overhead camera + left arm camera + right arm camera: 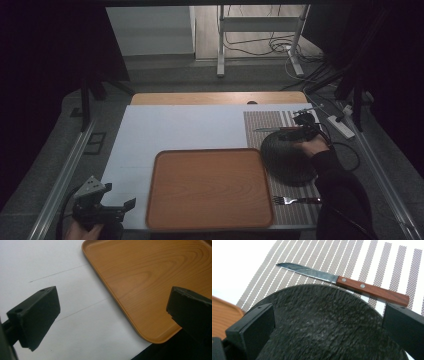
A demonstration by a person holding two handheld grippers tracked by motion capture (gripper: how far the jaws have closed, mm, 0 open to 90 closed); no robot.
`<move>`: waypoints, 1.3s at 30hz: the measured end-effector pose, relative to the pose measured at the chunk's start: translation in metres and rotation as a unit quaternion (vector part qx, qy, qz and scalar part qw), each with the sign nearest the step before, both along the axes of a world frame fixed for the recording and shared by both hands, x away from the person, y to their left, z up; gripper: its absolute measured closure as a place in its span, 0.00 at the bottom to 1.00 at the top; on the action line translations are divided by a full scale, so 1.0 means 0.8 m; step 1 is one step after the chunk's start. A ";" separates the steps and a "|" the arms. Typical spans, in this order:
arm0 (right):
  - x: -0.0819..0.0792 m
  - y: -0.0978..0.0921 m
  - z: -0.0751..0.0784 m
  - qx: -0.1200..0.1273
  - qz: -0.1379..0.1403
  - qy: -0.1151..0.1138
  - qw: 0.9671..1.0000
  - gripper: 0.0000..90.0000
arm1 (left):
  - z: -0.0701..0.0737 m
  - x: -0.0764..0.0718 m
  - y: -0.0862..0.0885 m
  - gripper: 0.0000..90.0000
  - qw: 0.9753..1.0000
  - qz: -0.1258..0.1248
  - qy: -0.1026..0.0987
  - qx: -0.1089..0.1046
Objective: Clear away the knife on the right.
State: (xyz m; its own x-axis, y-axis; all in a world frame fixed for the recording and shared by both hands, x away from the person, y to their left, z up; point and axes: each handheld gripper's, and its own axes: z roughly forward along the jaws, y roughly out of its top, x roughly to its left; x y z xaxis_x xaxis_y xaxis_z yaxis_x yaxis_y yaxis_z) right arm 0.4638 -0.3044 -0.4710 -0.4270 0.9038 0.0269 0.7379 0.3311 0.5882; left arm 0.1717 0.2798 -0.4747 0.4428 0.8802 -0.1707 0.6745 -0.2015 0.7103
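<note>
My right tool hangs wide open over the dark plate on the striped mat — holding nothing (left tool idle, open too) — and closing carelessly could knock the knife just beyond its rim.

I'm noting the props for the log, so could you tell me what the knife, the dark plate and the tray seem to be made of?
Knife: shiny metal blade, probably steel; reddish wood-look handle with two pale rivets.
Dark plate: matte black with a rough, speckled surface; perhaps stoneware or textured plastic, hard to tell.
Tray: orange-brown with smooth grain lines; wood or a wood-print laminate.
</note>
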 end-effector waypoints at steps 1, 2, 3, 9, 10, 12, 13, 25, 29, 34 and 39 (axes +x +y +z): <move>0.002 0.000 -0.001 0.000 -0.001 0.001 1.000 0.00 | 0.000 0.000 0.000 0.00 1.000 0.000 0.000 0.000; 0.004 0.000 -0.002 0.000 -0.002 0.002 1.000 0.00 | 0.000 0.000 0.000 0.00 1.000 0.000 0.000 0.000; 0.004 0.000 -0.002 0.000 -0.002 0.002 1.000 0.00 | 0.000 0.000 0.000 0.00 1.000 0.000 0.000 0.000; 0.017 0.000 -0.005 -0.014 -0.003 0.002 1.000 0.01 | 0.000 0.000 -0.001 0.00 1.000 -0.001 0.000 0.002; 0.019 -0.001 -0.004 -0.012 -0.001 0.000 1.000 0.03 | 0.000 0.000 -0.001 0.00 1.000 -0.001 0.000 0.002; 0.023 -0.003 -0.003 -0.015 0.001 -0.002 1.000 0.08 | 0.000 0.000 -0.001 0.00 1.000 -0.001 0.001 0.002; 0.025 -0.005 -0.002 -0.016 0.001 -0.002 1.000 0.12 | 0.000 0.000 -0.001 0.00 1.000 -0.001 0.001 0.002; 0.052 -0.026 -0.002 -0.008 0.000 0.001 1.000 0.81 | 0.000 0.000 -0.001 0.00 1.000 -0.001 0.001 0.002; 0.065 -0.032 -0.006 -0.028 -0.002 0.001 1.000 0.99 | 0.000 0.000 -0.001 0.00 1.000 -0.001 0.002 0.003; 0.079 -0.038 -0.011 -0.036 -0.008 0.008 0.999 1.00 | 0.000 0.001 -0.001 0.00 1.000 -0.001 0.002 0.003; 0.093 -0.048 -0.024 -0.052 -0.022 0.016 0.998 1.00 | 0.000 0.000 -0.001 0.00 1.000 -0.002 0.001 0.004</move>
